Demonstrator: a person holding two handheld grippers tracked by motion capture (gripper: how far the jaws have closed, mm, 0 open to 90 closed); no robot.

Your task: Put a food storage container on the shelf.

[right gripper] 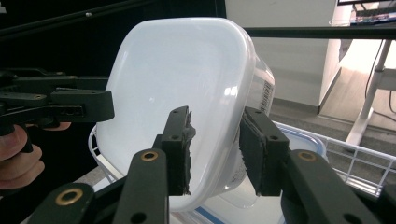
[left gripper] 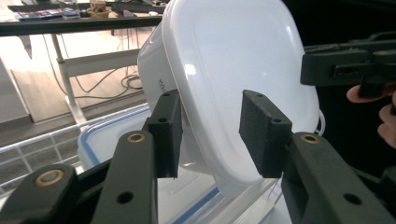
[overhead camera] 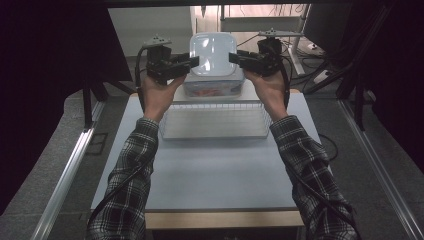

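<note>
Tongs, left (overhead camera: 194,62) and right (overhead camera: 233,57), each clamp opposite rims of a white container (overhead camera: 212,55) above the wire basket (overhead camera: 215,121).

Up top, the white container (overhead camera: 212,54) sits between the left gripper (overhead camera: 192,62) and the right gripper (overhead camera: 233,57) (one at each side edge), directly above a lidded box (overhead camera: 212,88). In front of that box lies the wire basket (overhead camera: 215,121) on the table (overhead camera: 210,175).

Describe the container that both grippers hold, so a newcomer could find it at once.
Look at the far edge of the pale table, beyond the white wire basket. There the left gripper and right gripper pinch a white lidded tub, raised over a clear blue-rimmed box.
</note>
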